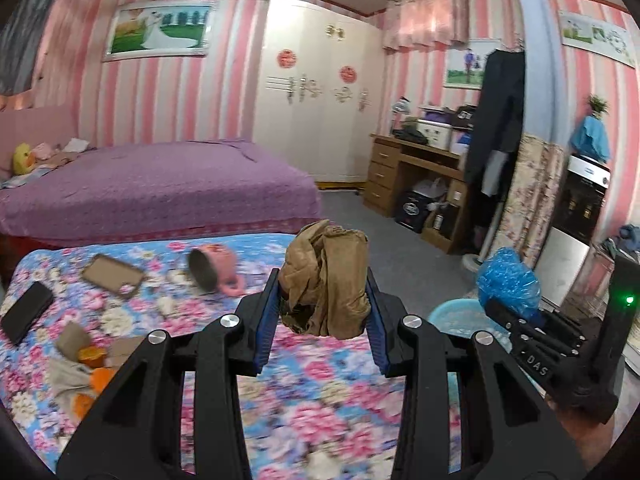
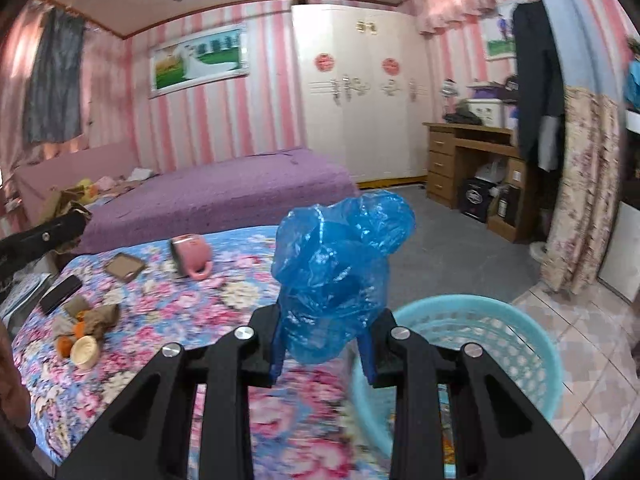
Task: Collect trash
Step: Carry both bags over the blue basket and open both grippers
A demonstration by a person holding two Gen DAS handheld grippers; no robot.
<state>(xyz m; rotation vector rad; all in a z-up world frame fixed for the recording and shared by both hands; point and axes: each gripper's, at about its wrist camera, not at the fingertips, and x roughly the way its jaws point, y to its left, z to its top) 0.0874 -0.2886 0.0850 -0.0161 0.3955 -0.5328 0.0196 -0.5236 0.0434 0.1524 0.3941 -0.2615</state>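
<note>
Between the left gripper (image 1: 322, 312) pads sits crumpled brown paper (image 1: 326, 280); the right gripper (image 2: 326, 344) clamps a blue plastic bag (image 2: 340, 276). Just right, the turquoise basket (image 2: 532, 344): release only once squarely above it.

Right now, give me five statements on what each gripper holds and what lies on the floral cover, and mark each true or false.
1. The left gripper holds crumpled brown paper. True.
2. The right gripper is empty. False: its fingers clamp a blue plastic bag.
3. The pink mug stands upright. False: it lies on its side.
4. A light blue basket sits beside the bed. True.
5. The black phone lies in the basket. False: it lies on the floral cover.
</note>
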